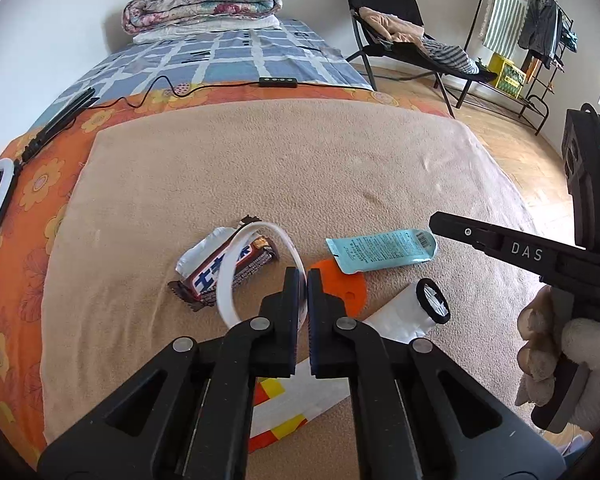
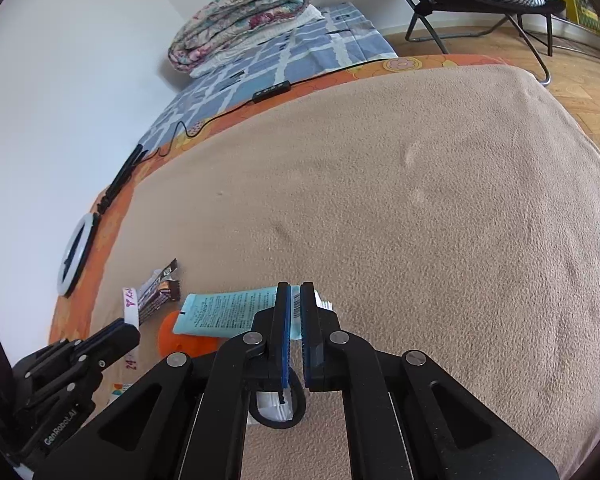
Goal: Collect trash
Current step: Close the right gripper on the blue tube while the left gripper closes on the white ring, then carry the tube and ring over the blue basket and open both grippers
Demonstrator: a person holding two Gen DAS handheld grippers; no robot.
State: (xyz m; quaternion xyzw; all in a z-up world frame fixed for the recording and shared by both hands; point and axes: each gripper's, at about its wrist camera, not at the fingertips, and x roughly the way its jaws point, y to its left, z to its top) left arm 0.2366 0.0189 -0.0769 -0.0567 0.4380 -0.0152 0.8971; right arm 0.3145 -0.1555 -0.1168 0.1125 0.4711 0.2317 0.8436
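Pinching a white paper band (image 1: 260, 264), the left gripper (image 1: 305, 280) has its jaws closed on the loop. Beneath the band lies a chocolate bar wrapper (image 1: 228, 270) on the beige blanket (image 1: 300, 168). Farther right, the right gripper (image 2: 296, 300) clamps the near end of a light-blue tube (image 2: 224, 312).

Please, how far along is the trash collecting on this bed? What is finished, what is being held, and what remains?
Done: nothing looks collected yet; no bin or bag is in view.
In hand: the left gripper is shut on the white band, the right gripper on the blue tube.
Left: the chocolate wrapper, the orange disc and the white roll lie on the beige blanket.
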